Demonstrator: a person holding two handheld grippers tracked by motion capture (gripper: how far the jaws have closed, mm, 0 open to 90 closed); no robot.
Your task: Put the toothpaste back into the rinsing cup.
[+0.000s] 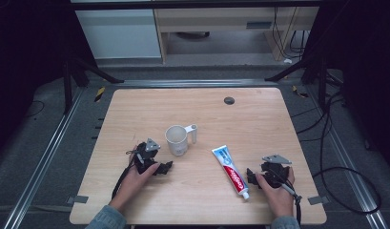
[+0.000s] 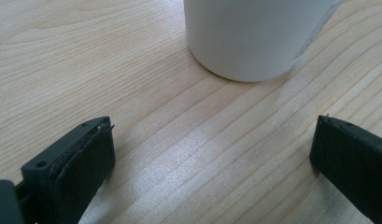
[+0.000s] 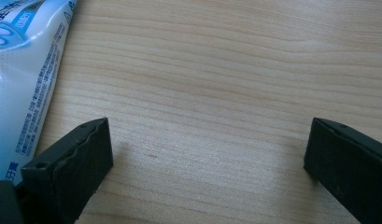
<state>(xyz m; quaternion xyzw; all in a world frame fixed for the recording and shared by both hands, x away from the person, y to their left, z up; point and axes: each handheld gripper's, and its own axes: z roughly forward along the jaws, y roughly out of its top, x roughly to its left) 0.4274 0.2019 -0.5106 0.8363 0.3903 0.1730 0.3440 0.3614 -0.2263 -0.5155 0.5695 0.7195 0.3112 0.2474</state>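
A white mug (image 1: 177,140) with a handle on its right stands upright near the table's middle. In the left gripper view the mug's base (image 2: 254,42) rises just ahead of my left gripper (image 2: 212,140), whose jaws stand wide apart over bare wood. In the high view that left gripper (image 1: 165,168) rests on the table just left of and below the mug. A white, blue and red toothpaste tube (image 1: 232,170) lies flat, cap toward me. My right gripper (image 1: 252,177) sits just right of it, open; the tube (image 3: 25,70) lies beside the left jaw.
The light wooden table (image 1: 259,119) has a small dark cable hole (image 1: 229,100) near its far edge. Black frame legs and cables stand on the floor to both sides. A white cabinet (image 1: 118,33) stands beyond the table.
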